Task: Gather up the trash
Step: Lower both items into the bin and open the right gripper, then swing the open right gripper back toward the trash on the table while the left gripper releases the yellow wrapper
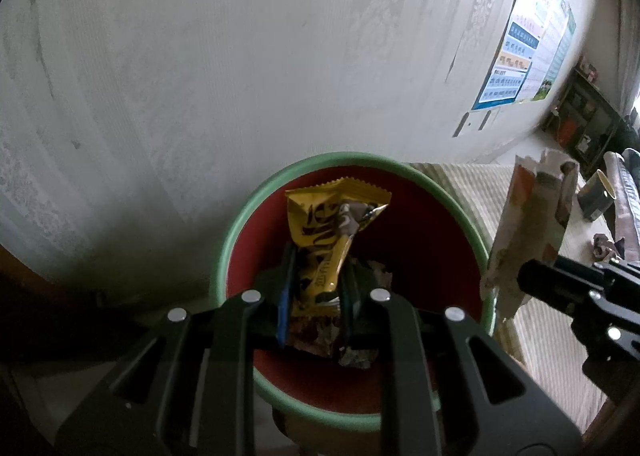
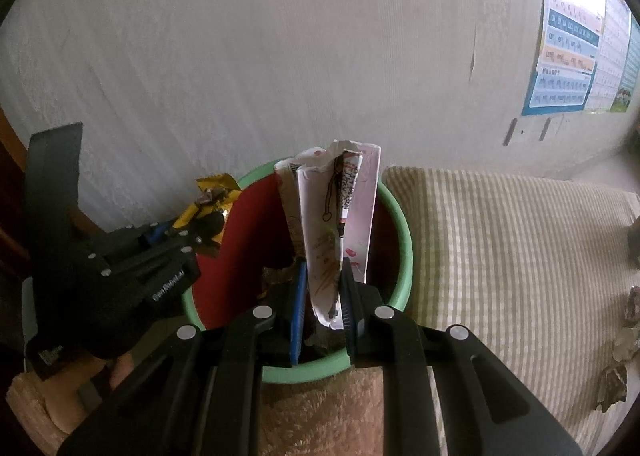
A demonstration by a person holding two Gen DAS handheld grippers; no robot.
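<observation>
Your left gripper (image 1: 316, 288) has its fingers narrow, clamped on a yellow wrapper (image 1: 334, 224) above the red bin (image 1: 432, 256) with the green rim. Your right gripper (image 2: 322, 296) pinches a white paper wrapper (image 2: 340, 224) over the same bin; its print is unreadable.

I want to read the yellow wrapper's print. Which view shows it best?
The left wrist view: the yellow wrapper faces the camera, upright between the left gripper fingers. The right wrist view shows only its crumpled top behind that gripper.
</observation>
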